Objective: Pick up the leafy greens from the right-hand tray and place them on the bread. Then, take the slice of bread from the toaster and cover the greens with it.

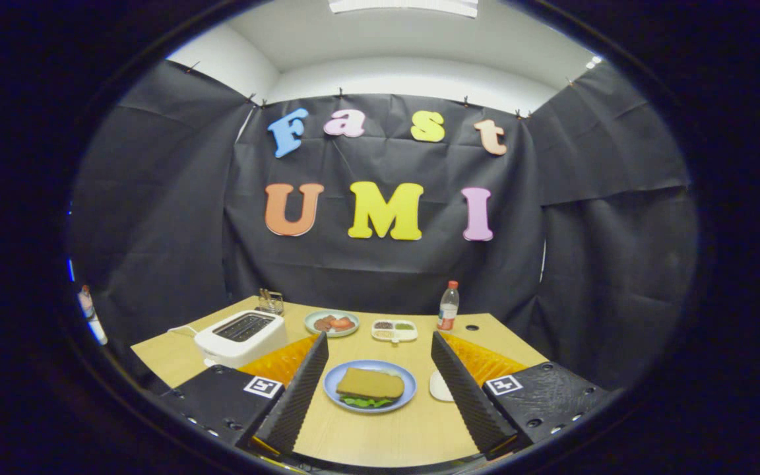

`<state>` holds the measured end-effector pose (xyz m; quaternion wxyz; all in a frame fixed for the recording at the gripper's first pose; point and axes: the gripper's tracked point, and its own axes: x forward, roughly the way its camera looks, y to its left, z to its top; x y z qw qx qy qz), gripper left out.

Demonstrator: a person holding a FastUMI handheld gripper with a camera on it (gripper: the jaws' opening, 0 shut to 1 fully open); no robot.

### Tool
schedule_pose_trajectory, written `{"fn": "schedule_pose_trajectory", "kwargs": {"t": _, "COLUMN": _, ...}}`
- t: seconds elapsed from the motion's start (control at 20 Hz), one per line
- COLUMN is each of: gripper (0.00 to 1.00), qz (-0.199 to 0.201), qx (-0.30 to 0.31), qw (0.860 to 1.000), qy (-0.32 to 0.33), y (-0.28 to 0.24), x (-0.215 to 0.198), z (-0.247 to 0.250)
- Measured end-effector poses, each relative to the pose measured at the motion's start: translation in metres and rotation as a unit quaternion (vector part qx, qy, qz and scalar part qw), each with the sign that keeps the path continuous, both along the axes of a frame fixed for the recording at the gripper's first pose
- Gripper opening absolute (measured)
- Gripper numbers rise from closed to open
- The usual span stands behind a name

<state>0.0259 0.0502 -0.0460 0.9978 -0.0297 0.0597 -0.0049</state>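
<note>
Black cloth walls close in a pale wooden surface (380,429) that carries everything. On it, between the two fingers of the tool (380,389) and slightly ahead of them, a blue plate (408,394) holds a brown slice of bread (370,383) lying flat, its long axis running side to side. Leafy greens (365,401) peek out from under the near edge of the slice. The tool stands wide, its fingers well apart and touching nothing. Beyond the left finger sits a white toaster (241,336). Farther back are a pale green plate (332,322) with reddish food, a white divided tray (394,330) with small portions, and a bottle (448,307) with a red cap, its label too small to read.
</note>
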Motion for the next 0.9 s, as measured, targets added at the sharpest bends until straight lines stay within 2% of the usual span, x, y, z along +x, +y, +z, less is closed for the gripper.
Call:
{"fn": "schedule_pose_trajectory", "kwargs": {"t": 0.2, "gripper": 0.95, "qz": -0.005, "qx": -0.032, "qw": 0.999, "qy": 0.019, "y": 0.022, "x": -0.013, "z": 0.007}}
{"fn": "schedule_pose_trajectory", "kwargs": {"t": 0.45, "gripper": 0.95, "qz": 0.047, "qx": -0.047, "qw": 0.998, "qy": -0.002, "y": 0.066, "x": -0.013, "z": 0.014}}
{"fn": "schedule_pose_trajectory", "kwargs": {"t": 0.6, "gripper": 0.95, "qz": 0.057, "qx": -0.064, "qw": 0.996, "qy": -0.016, "y": 0.078, "x": -0.017, "z": 0.016}}
{"fn": "schedule_pose_trajectory", "kwargs": {"t": 0.75, "gripper": 0.95, "qz": 0.089, "qx": -0.044, "qw": 0.995, "qy": -0.010, "y": 0.107, "x": -0.023, "z": 0.001}}
{"fn": "schedule_pose_trajectory", "kwargs": {"t": 0.85, "gripper": 0.95, "qz": 0.141, "qx": -0.010, "qw": 0.990, "qy": -0.015, "y": 0.136, "x": -0.021, "z": -0.004}}
{"fn": "schedule_pose_trajectory", "kwargs": {"t": 0.9, "gripper": 0.95, "qz": 0.138, "qx": -0.005, "qw": 0.990, "qy": -0.005, "y": 0.135, "x": -0.016, "z": -0.009}}
